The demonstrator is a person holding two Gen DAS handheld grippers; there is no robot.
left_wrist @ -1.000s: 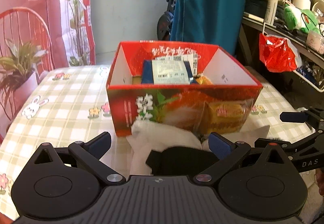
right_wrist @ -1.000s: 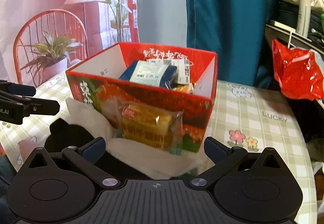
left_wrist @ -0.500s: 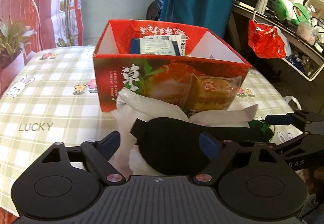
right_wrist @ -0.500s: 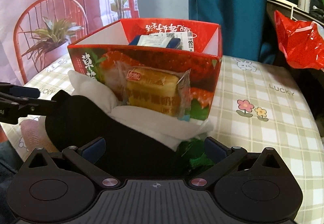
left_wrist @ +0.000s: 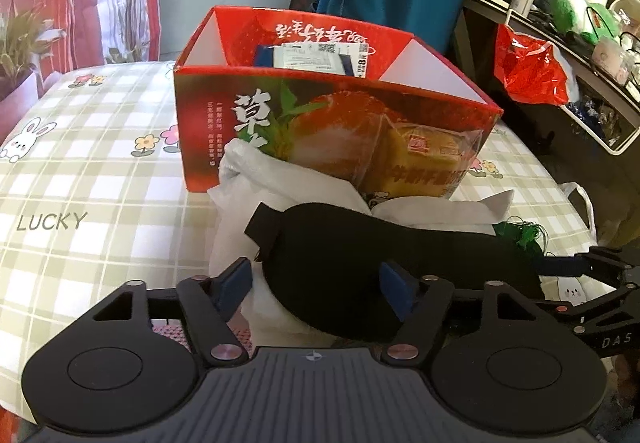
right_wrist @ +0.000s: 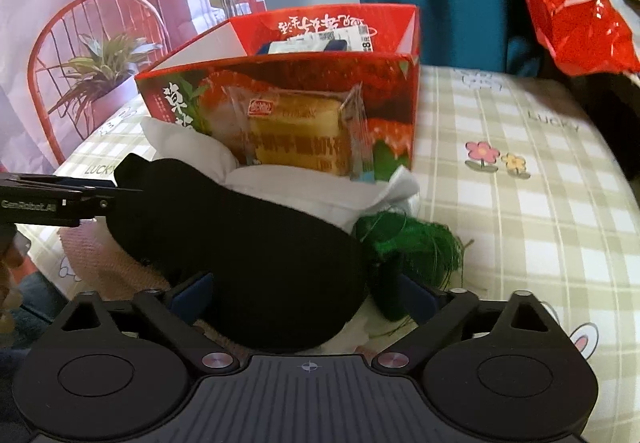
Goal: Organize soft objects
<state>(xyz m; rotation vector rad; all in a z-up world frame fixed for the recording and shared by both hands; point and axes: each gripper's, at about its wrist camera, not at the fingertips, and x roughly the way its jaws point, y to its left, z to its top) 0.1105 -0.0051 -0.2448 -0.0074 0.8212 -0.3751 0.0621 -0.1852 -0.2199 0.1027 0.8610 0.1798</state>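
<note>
A black sleep mask (left_wrist: 360, 255) (right_wrist: 240, 243) lies on top of white cloths (left_wrist: 256, 179) (right_wrist: 192, 147) in front of a red strawberry-print box (left_wrist: 248, 111) (right_wrist: 320, 71). A wrapped yellow cake (left_wrist: 424, 163) (right_wrist: 304, 131) leans against the box front. A green thread bundle (right_wrist: 412, 243) (left_wrist: 520, 235) lies at the mask's right end. My left gripper (left_wrist: 316, 285) is open, its blue pads either side of the mask's left half. My right gripper (right_wrist: 308, 295) is open around the mask's right end and the green bundle.
The box holds a blue packet with a white label (left_wrist: 304, 59). The table has a green checked cloth (right_wrist: 540, 171). A red plastic bag (left_wrist: 528, 71) hangs from a cluttered shelf at the right. A red chair and a potted plant (right_wrist: 100, 59) stand at the left.
Both grippers have come down and forward onto the pile. The black mask, at first mostly hidden behind the gripper bodies, now lies between the pads of both.
</note>
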